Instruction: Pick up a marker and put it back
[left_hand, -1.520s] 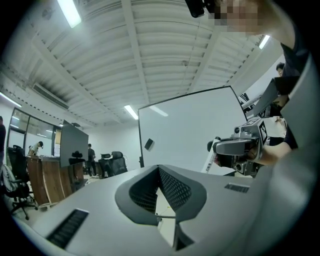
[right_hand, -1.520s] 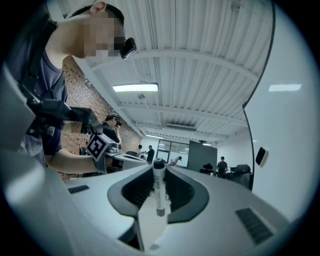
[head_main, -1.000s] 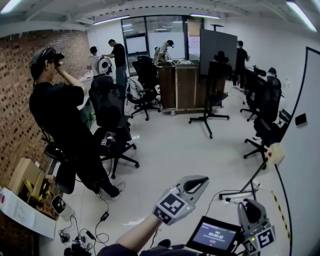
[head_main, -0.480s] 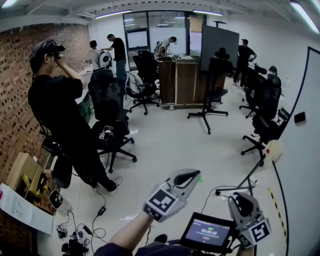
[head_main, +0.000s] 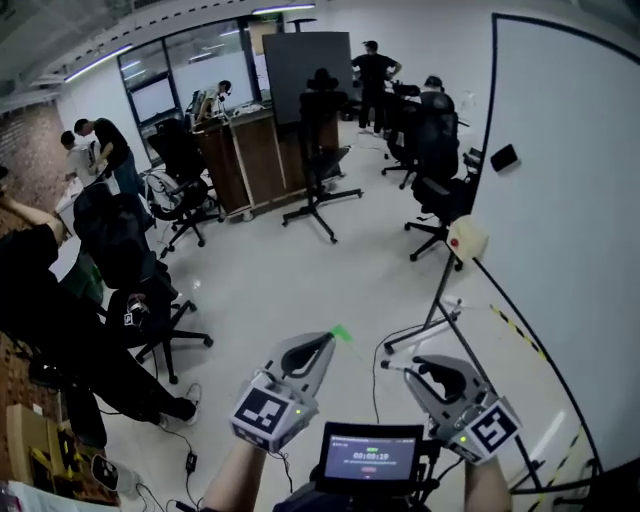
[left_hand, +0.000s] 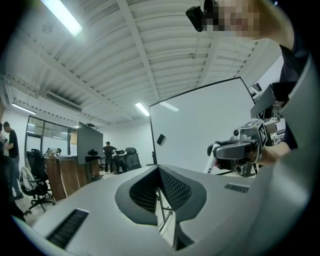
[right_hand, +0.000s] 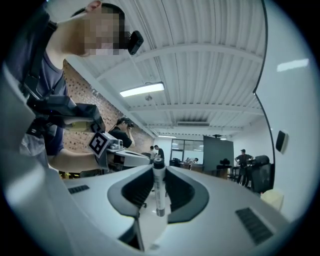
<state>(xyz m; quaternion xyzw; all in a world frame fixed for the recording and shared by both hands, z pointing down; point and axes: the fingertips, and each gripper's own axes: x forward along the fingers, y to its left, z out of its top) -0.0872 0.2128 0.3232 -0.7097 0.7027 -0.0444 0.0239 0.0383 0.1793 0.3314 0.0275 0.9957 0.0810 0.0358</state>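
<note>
Between the pads of my R gripper (right_hand: 159, 169): marker (right_hand: 158, 186), white barrel w/ a dark end uppermost, clamped near mid-length. Jaws stand part-closed, only as wide as the barrel, w/ both its ends clear of the pads. Head view, low right: same gripper (head_main: 424, 368) held out over pale floor (head_main: 300, 270); a short white end of the marker (head_main: 386, 364) pokes out on its L side. L gripper (head_main: 322, 346) sits low centre-left, roughly level w/ the R one, near it but apart. Its jaws are shut, pads meeting tip to tip, nothing btwn them (cf. L gripper view). Small lit screen (head_main: 372, 458) at the bottom edge, btwn the two grippers. Whiteboard (head_main: 560, 200) on a metal stand fills the R side, well apart from the marker; a small black block (head_main: 503, 157) sits on its face. Background: office chairs (head_main: 437, 165), dark panel (head_main: 305, 65) on a stand, wooden counter (head_main: 243, 160), several persons (head_main: 373, 72) standing.
</note>
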